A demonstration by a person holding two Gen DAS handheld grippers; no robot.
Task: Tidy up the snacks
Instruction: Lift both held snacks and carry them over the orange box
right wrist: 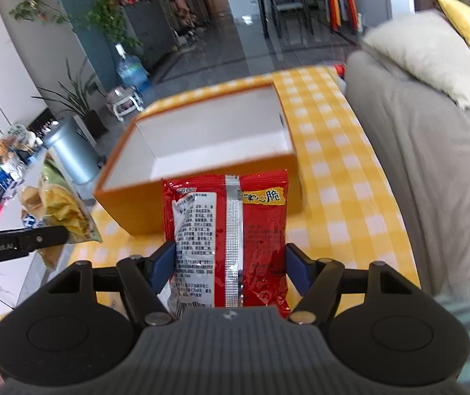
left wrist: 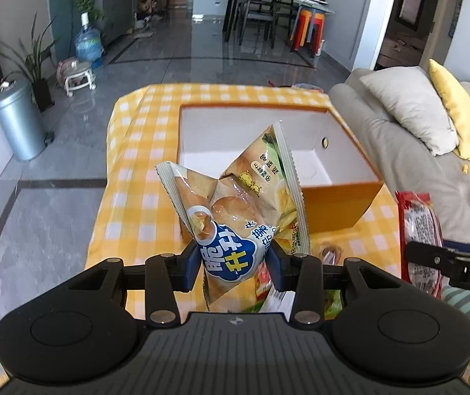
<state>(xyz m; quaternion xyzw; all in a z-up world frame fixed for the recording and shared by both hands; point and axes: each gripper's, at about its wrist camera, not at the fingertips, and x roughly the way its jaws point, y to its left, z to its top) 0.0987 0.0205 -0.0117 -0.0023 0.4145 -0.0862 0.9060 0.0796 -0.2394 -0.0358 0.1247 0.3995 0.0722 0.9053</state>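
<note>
1. Step in hand: both snack packs are lifted clear of the table [left wrist: 142,138], on the way to the orange box [left wrist: 333,204]
2. Left tongs [left wrist: 235,265] clenched on the chip bag [left wrist: 235,197], pads squeezing its lower end; the bag stands up crumpled in front of the box
3. Right tongs [right wrist: 230,265] grasping the red snack packet [right wrist: 231,230] by its side edges, back seam facing the camera, held just before the box's near wall
4. Box sits open on the yellow checked cloth, white inside, looks empty
5. Next, by my read: carry each pack over the near rim, lower it inside, then release; keep the two packs apart so they don't collide
</note>
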